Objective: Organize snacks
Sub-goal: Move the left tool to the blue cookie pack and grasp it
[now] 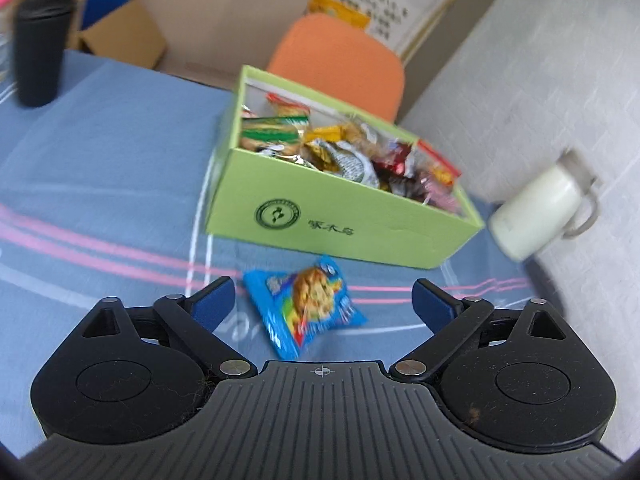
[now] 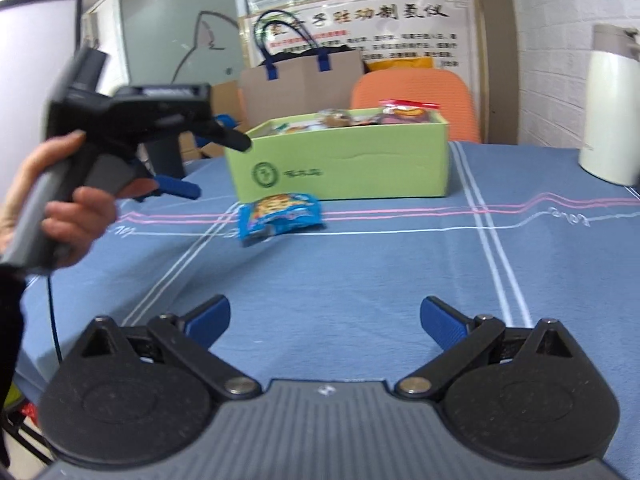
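Where a blue tablecloth (image 2: 360, 280) with pink and white stripes covers the table, a green box (image 1: 340, 224) stands toward the far side, open at the top and heaped with wrapped snacks (image 1: 344, 148). In the right wrist view the same box (image 2: 340, 168) sits just beyond the pink stripes, with an orange chair (image 2: 416, 92) behind it and a brown paper bag (image 2: 304, 80) with blue handles further back to the left. A white jug (image 2: 612, 108) stands at the far right of the table, well apart from the box; a black tumbler (image 1: 40, 44) stands at the far left in the left wrist view.

A blue cookie packet (image 1: 308, 304) lies flat on the cloth just in front of the box's near wall, not touching it as far as can be told; the right wrist view shows this packet (image 2: 280, 216) across the pink stripes.

The left gripper (image 1: 322, 304) hangs low over the packet with its fingers spread wide, one on each side of it and holding nothing. It also shows at the left of the right wrist view, gripped by a hand (image 2: 60, 200). The right gripper (image 2: 325, 318) sits nearer, over bare cloth, its fingers likewise wide apart and empty.
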